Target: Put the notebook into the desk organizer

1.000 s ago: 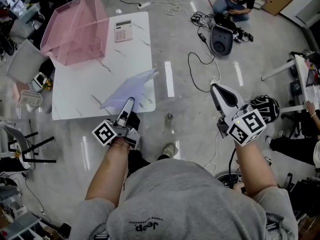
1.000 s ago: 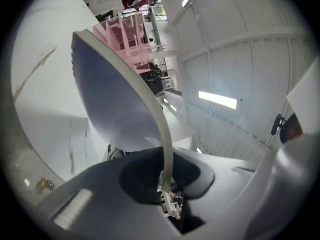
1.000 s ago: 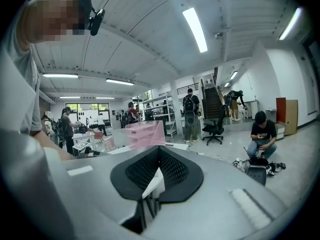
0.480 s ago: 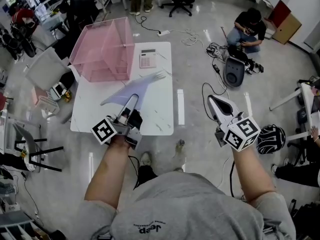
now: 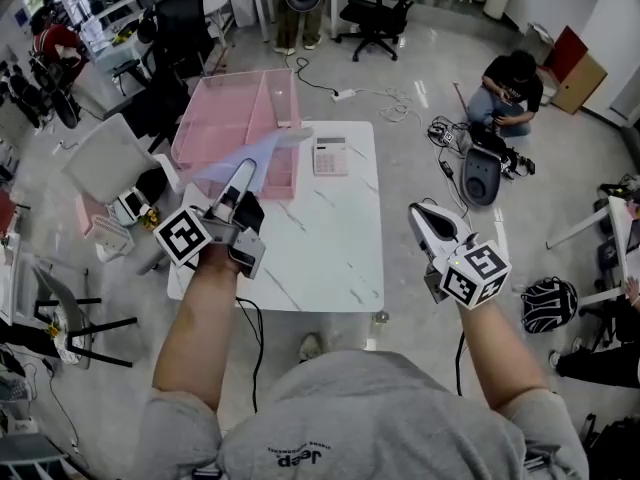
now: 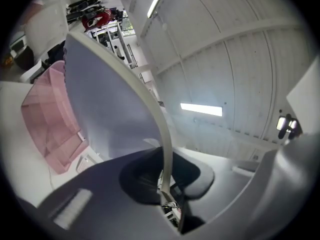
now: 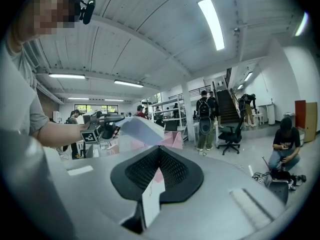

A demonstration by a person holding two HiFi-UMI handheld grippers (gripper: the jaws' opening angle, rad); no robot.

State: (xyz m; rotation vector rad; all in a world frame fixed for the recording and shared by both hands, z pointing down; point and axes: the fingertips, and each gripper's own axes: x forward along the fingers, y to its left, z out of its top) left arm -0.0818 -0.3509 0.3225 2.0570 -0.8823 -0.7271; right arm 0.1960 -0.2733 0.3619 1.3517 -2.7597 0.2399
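A thin lavender notebook (image 5: 262, 151) is clamped at its near edge by my left gripper (image 5: 243, 173). It slants up and away over the front of the pink see-through desk organizer (image 5: 225, 118), which stands at the far left of the white table (image 5: 330, 238). In the left gripper view the notebook (image 6: 105, 99) rises edge-on from the shut jaws (image 6: 167, 184), with the organizer (image 6: 45, 124) below to the left. My right gripper (image 5: 425, 218) hovers over the table's right edge, jaws together and nothing held. The right gripper view (image 7: 152, 194) shows the notebook (image 7: 142, 129) off to the left.
A white calculator (image 5: 328, 155) lies on the table beside the organizer. A white chair (image 5: 105, 158) stands left of the table. On the floor to the right are cables, a crouching person (image 5: 510, 83) and a dark bag (image 5: 540, 303). An office chair (image 5: 380, 13) stands behind.
My left gripper has carried the notebook from the table's near edge forward to above the organizer. The person has stepped up to the table, and the right gripper has come along.
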